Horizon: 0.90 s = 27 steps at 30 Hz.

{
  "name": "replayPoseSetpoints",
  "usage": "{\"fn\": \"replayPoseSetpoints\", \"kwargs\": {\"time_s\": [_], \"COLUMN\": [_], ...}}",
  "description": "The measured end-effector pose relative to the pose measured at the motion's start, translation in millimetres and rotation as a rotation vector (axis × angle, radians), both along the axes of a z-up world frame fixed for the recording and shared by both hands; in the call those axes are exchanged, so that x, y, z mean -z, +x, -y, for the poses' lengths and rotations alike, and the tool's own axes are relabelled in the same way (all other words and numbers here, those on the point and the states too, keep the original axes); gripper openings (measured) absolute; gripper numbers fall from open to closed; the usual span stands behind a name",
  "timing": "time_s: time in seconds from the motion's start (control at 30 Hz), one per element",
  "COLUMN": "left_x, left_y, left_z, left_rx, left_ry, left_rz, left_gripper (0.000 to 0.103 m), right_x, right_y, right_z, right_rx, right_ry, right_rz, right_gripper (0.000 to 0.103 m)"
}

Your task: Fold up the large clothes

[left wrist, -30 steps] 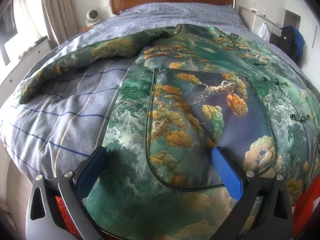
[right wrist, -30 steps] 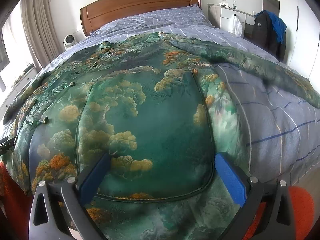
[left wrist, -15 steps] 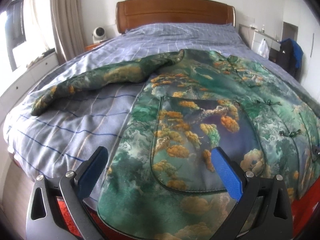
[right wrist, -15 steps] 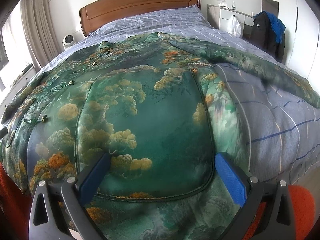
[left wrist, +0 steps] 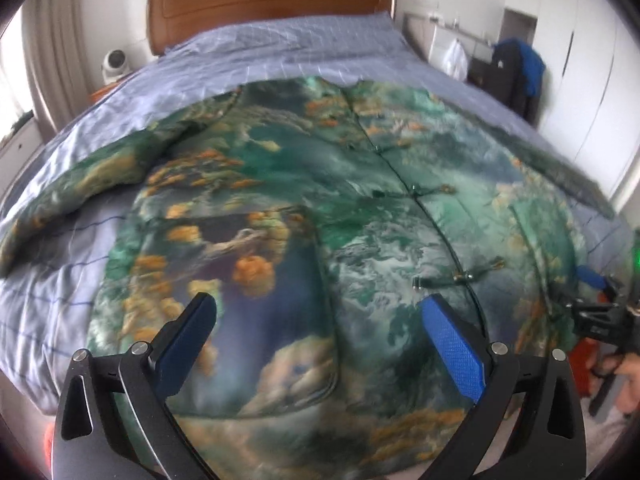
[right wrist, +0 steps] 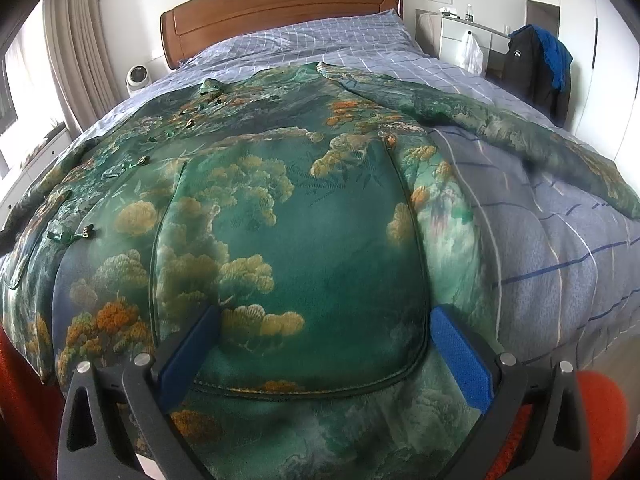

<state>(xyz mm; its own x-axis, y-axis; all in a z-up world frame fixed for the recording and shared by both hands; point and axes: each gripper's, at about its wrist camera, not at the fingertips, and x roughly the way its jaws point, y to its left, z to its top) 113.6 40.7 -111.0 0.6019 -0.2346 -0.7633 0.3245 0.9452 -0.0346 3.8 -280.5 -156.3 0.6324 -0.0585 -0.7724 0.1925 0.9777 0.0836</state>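
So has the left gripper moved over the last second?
Yes. The left gripper has swung right: against the headboard, its view now centres on the jacket's button line rather than the left pocket.

No writing, label, brand name or number is showing clearly enough to read in either wrist view. The dark jacket [right wrist: 532,68] hanging by the far wall is carrying a small pale mark on its chest, but it is appearing too small and blurred to make out as letters or a logo. The items standing on the white cabinet [right wrist: 466,34] beside the bed are likewise showing nothing legible.
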Motion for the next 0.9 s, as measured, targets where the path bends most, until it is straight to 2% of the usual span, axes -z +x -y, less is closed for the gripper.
{"fn": "replayPoseSetpoints", "kwargs": {"time_s": [0.07, 0.17, 0.27, 0.37, 0.47, 0.5, 0.57, 0.63, 0.77, 0.8, 0.9], "left_x": [8.8, 22.8, 26.0, 15.4, -4.5, -11.5, -24.0, -33.5, -38.7, -37.9, -33.2], "left_y": [7.2, 14.6, 11.9, 6.3, 1.4, 0.9, 1.6, 4.8, 6.8, 6.4, 5.2], "left_z": [11.0, 16.0, 9.7, -8.7, -37.2, -46.8, -68.3, -90.0, -118.9, -123.5, -130.0], "left_rx": [-0.015, -0.031, -0.048, -0.069, -0.114, -0.134, -0.185, -0.246, -0.335, -0.35, -0.383], "left_ry": [0.06, 0.097, 0.117, 0.079, 0.023, 0.011, -0.008, -0.028, -0.079, -0.088, -0.099], "left_rz": [-0.001, -0.039, -0.035, -0.034, 0.004, 0.017, 0.042, 0.059, 0.067, 0.065, 0.042], "left_gripper": [0.103, 0.103, 0.103, 0.103, 0.103, 0.103, 0.103, 0.103, 0.103, 0.103, 0.103], "right_x": [0.3, 0.8, 0.5, -7.5, -25.9, -36.3, -49.9, -53.7, -36.6, -28.6, -6.9], "right_y": [-1.1, -2.7, -3.1, -5.0, -11.3, -17.9, -29.7, -38.9, -60.1, -65.3, -68.6], "right_z": [0.1, 0.4, 1.0, 7.0, 32.6, 54.6, 98.2, 144.0, 255.1, 282.9, 343.9], "right_rx": [-0.001, -0.003, -0.007, -0.02, -0.016, 0.01, 0.094, 0.193, 0.479, 0.547, 0.665], "right_ry": [0.003, 0.005, 0.008, 0.05, 0.181, 0.263, 0.361, 0.431, 0.616, 0.687, 0.843], "right_rz": [-0.001, 0.0, -0.001, 0.0, 0.057, 0.114, 0.201, 0.242, 0.292, 0.313, 0.352], "right_gripper": [0.103, 0.103, 0.103, 0.103, 0.102, 0.102, 0.102, 0.102, 0.102, 0.098, 0.093]}}
